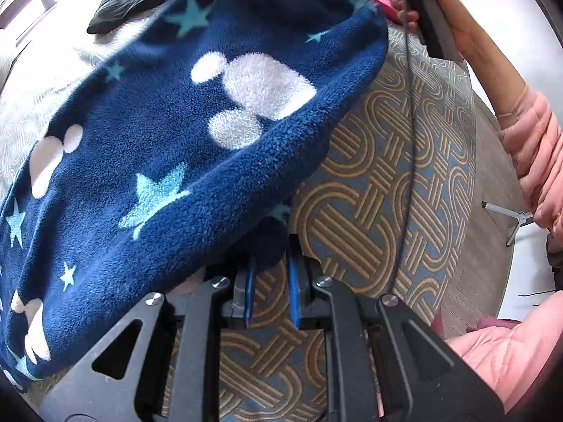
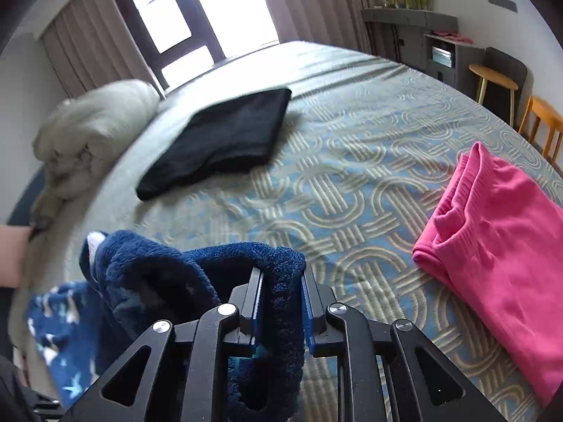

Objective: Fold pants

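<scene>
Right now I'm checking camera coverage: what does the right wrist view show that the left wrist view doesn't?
Only the right wrist view: the window, a rolled pale blanket and the right gripper shut on blue fleece. Only the left: the pink sleeve and the left gripper pinching an edge. Both: the blue star-print pants, black folded garment, pink garment and patterned bedspread.

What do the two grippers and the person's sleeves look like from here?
Both grippers, left and right, are matte black metal linkages with triangular cut-outs, silver round pivot screws and flat blue pads lining the fingers. A thin dark cable hangs down past the right tool's grey handle. The person wears a quilted, puffy pale pink sleeve with a ribbed cuff.
</scene>
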`<state>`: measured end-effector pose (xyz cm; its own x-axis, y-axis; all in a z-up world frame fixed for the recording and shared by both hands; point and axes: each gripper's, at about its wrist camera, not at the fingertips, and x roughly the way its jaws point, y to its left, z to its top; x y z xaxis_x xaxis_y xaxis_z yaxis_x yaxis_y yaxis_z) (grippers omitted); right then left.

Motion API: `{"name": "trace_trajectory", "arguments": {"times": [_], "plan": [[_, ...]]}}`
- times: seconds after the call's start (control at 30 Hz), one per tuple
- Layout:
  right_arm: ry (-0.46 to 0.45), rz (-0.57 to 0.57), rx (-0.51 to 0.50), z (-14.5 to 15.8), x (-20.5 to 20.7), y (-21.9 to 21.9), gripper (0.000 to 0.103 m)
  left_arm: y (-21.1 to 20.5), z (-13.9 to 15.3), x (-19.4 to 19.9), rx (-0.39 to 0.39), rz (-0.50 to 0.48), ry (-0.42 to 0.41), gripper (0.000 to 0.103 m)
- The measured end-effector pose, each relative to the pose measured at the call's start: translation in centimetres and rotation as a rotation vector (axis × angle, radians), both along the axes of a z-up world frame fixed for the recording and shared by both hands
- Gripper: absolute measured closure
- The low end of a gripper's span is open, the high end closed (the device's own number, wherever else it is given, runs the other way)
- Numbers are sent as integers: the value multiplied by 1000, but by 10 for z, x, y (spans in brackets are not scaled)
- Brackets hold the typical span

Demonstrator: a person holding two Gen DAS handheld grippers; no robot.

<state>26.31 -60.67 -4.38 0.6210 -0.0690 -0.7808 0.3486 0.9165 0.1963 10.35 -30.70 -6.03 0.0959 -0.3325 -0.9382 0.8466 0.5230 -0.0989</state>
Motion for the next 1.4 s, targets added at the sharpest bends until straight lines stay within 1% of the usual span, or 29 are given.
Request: {"name": "trace_trajectory", "arguments": {"times": [0.03,0.07,0.1,0.17,0.23,0.27,0.33,0.37,0.43,0.47,0.53,0.57,0.6,0.63,0.67,0.7,0.8,0.87,0.9,0.93,1.0,1.07,1.13,1.17,1.2,1.27,1.3,1.33,1.4], "plan": [[69,-5,4,-14,9,-4,82,0,0,-1,1,0,-2,87],[98,-22,27,-22,11,-8,79,0,0,-2,0,0,-5,87],[78,-39,65,-22,8,-12,78,0,1,-5,-1,-1,-7,87],[-15,-78,118,-9,-8,-17,75,2,1,-7,-4,0,-1,87],[-94,-114,95,12,-25,-18,64,2,0,-6,-6,-1,4,87],[-124,-113,82,20,-32,-17,62,2,0,-5,-8,-1,6,87],[-173,-38,102,36,-40,-11,60,2,-1,-3,-13,-1,9,87],[-174,16,128,39,-40,-8,55,1,-2,-3,-13,-1,9,87],[-137,95,136,40,-31,3,31,2,-2,-2,-15,0,6,87],[-118,102,107,37,-26,11,27,2,-1,-2,-17,3,4,87],[-89,127,81,26,-14,23,27,5,-2,-2,-21,7,3,87],[-76,141,103,17,-5,28,28,7,-2,-3,-22,8,2,87],[-61,142,125,10,0,32,55,8,-1,-3,-22,8,-2,87],[-37,135,140,4,4,35,93,6,0,-5,-21,6,-7,87],[-9,108,161,0,8,35,96,6,1,-7,-18,0,-16,87],[-34,66,167,3,5,33,96,6,2,-11,-16,-10,-31,87],[-175,-40,196,37,-27,19,96,6,4,-22,-7,-52,-69,87],[-224,-92,234,54,-48,6,96,8,2,-25,-8,-66,-49,87],[-219,-115,223,57,-53,2,96,8,0,-25,-12,-68,-34,87],[-197,-133,182,57,-54,0,95,8,-1,-26,-15,-72,-23,87],[-153,-149,110,46,-45,-5,95,7,-3,-27,-12,-78,-29,87],[-90,-108,130,23,-25,-15,93,6,-2,-29,-8,-79,-45,87],[14,-115,118,-1,-6,-20,88,7,0,-30,-11,-73,-48,87],[41,-115,109,-8,-1,-18,86,9,2,-26,-13,-68,-47,87],[41,-116,91,-9,-2,-15,81,11,2,-26,-16,-62,-45,87],[14,-118,70,-1,-9,-10,66,14,3,-27,-21,-49,-38,87],[-4,-131,68,5,-15,-10,50,16,4,-26,-21,-47,-35,87],[-24,-154,59,12,-25,-11,40,18,5,-26,-21,-47,-33,87],[-66,-182,30,26,-46,-11,37,24,10,-28,-26,-44,-42,84]]}}
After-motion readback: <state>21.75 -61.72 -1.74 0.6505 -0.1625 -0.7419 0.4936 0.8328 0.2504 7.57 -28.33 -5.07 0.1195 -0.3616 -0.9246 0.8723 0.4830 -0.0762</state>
